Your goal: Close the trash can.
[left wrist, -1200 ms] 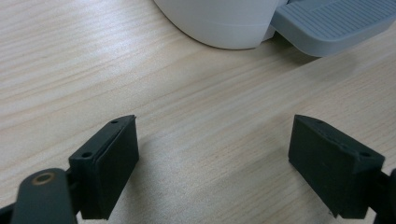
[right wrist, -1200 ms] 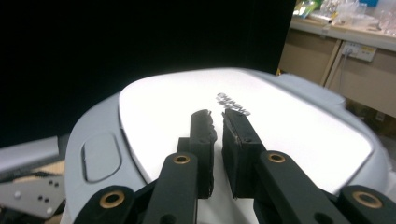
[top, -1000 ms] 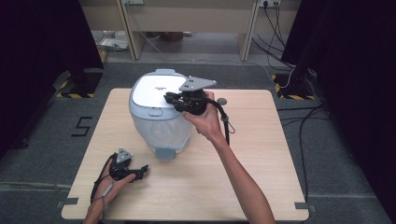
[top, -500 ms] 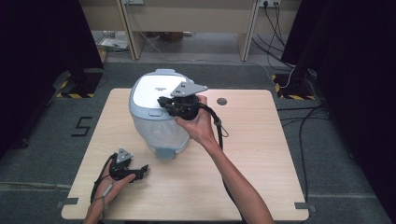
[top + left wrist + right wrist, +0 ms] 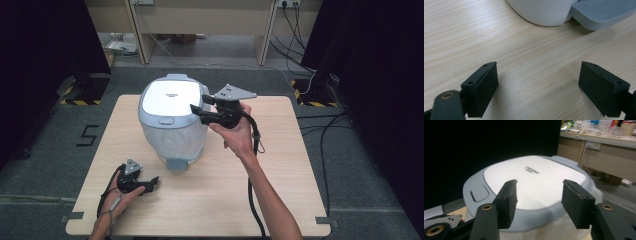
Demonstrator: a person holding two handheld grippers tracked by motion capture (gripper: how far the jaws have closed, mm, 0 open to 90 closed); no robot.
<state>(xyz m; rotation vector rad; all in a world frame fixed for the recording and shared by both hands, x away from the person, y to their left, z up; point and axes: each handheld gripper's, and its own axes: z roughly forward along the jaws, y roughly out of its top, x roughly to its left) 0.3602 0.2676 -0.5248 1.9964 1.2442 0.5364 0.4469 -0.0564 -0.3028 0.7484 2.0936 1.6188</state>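
A white and grey lidded appliance [image 5: 172,120] stands on the wooden surface [image 5: 280,165], toward its far left part, with its lid closed and a small grey foot or tab at its front base. The right hand-held gripper [image 5: 197,111] is raised at the appliance's right edge, level with the lid; its jaws have just been opening and now stand moderately apart with nothing between them, the lid lying beyond them. The left hand-held gripper [image 5: 152,182] rests low on the surface near the appliance's front, jaws wide apart and empty
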